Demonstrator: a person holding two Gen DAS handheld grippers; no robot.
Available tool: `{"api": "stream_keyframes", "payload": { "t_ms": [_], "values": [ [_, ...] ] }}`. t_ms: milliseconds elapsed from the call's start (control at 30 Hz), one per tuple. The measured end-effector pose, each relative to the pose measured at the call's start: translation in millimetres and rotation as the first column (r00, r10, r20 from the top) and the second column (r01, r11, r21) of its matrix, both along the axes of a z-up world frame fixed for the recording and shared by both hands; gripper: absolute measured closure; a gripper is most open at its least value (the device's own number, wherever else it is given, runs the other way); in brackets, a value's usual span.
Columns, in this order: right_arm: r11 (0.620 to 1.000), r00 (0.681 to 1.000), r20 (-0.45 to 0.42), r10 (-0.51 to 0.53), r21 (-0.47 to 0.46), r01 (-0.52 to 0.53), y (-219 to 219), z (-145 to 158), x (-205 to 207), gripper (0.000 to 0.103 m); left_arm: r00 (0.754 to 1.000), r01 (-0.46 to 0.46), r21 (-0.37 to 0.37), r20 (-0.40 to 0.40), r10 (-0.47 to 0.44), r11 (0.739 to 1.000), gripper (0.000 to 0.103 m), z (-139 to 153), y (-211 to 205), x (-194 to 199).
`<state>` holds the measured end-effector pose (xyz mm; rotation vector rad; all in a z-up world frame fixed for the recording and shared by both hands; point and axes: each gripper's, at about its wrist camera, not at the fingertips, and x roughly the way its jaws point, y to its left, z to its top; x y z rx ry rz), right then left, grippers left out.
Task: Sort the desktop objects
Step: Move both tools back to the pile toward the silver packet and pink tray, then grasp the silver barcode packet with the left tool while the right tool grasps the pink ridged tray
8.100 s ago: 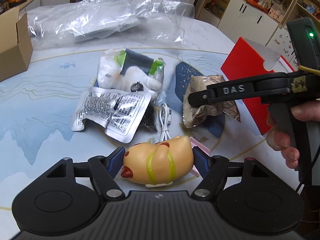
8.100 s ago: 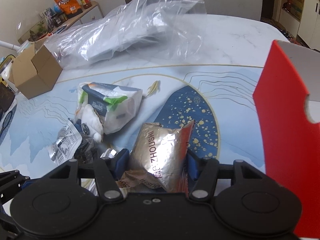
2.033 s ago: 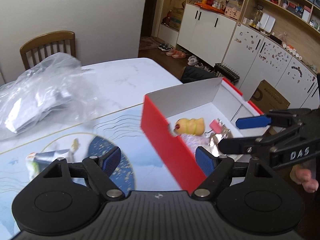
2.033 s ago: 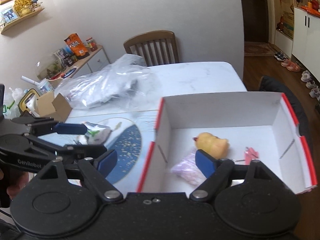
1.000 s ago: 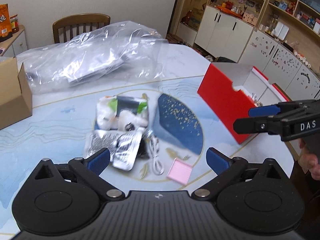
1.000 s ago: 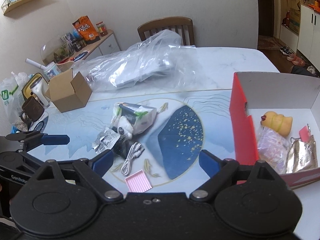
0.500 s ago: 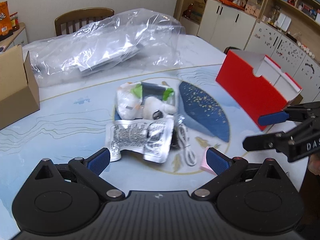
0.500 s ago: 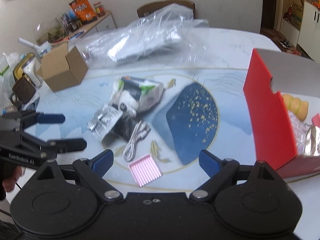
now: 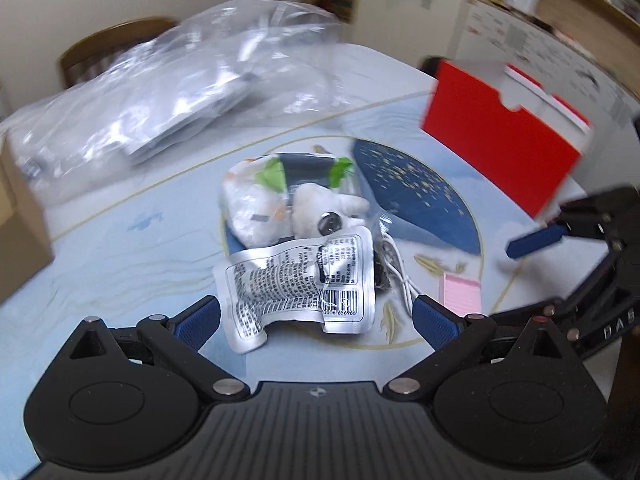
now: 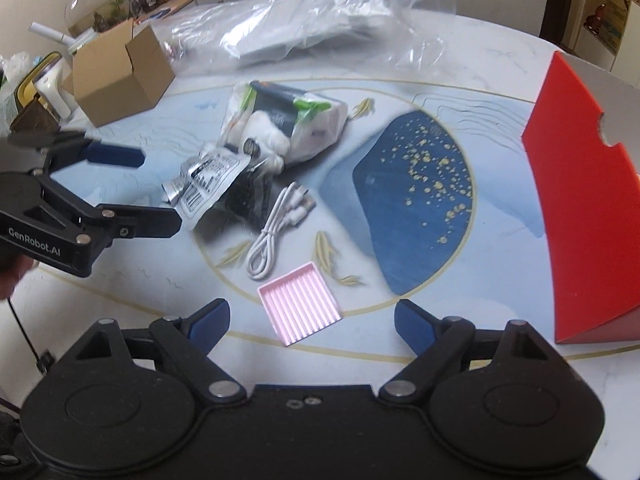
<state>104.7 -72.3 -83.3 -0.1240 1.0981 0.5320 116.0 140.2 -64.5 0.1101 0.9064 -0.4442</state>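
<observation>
A pile lies mid-table: a silver foil packet [image 9: 304, 280], a white plush toy [image 9: 324, 212], a tissue pack with green and dark wrap [image 9: 280, 176], a white cable [image 10: 276, 232] and a pink ridged square [image 10: 300, 304]. My left gripper [image 9: 316, 320] is open and empty, hovering just before the foil packet. My right gripper [image 10: 312, 316] is open and empty, just before the pink square. The red box [image 10: 584, 208] stands at the right. Each gripper shows in the other's view.
A big clear plastic bag [image 10: 320, 12] lies at the back of the table. A cardboard box [image 10: 120, 72] stands at the back left, with household clutter beyond it. A wooden chair [image 9: 112, 44] is behind the table.
Both grippers have moved down and in toward the pile. The left one is closer to the foil packet, the right one closer to the pink square. Both stay open.
</observation>
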Motion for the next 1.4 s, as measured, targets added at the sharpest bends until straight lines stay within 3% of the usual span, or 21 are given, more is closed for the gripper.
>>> {"api": "stream_keyframes", "payload": {
  "t_ms": [133, 233, 433, 900, 1000, 1100, 1200, 1400],
  "values": [
    [1.000, 1.000, -0.012, 0.011, -0.014, -0.011, 6, -4, 1, 0.015, 0.992, 0.119, 0.051, 0.026, -0.120, 0.992, 0.000, -3, 1, 6],
    [1.000, 1.000, -0.023, 0.015, -0.023, -0.016, 9, -8, 2, 0.016, 0.973, 0.226, 0.076, 0.040, -0.229, 0.971, 0.000, -4, 0, 11],
    [0.999, 0.999, -0.042, 0.017, -0.033, -0.018, 14, -13, 5, 0.018, 0.897, 0.422, 0.209, 0.046, -0.440, 0.882, 0.001, -12, -10, 17],
    [0.996, 0.999, -0.029, 0.041, -0.080, -0.043, 29, -18, 8, 0.027, 0.793, 0.564, 0.310, 0.054, -0.607, 0.765, 0.002, -28, -20, 30],
    [0.994, 0.998, -0.022, 0.050, -0.095, -0.052, 31, -18, 7, 0.028, 0.773, 0.588, 0.323, 0.046, -0.633, 0.742, 0.009, -32, -25, 31],
    [0.994, 0.998, -0.020, 0.051, -0.094, -0.053, 32, -19, 7, 0.029, 0.772, 0.594, 0.316, 0.035, -0.635, 0.740, 0.011, -36, -26, 33],
    [0.994, 0.999, -0.013, 0.048, -0.097, -0.049, 34, -19, 7, 0.030, 0.789, 0.579, 0.295, 0.033, -0.614, 0.760, 0.013, -36, -25, 35],
    [0.988, 0.997, 0.021, 0.080, -0.136, -0.076, 43, -19, 1, 0.041, 0.820, 0.543, 0.272, 0.033, -0.571, 0.795, 0.033, -33, -25, 29]
  ]
}}
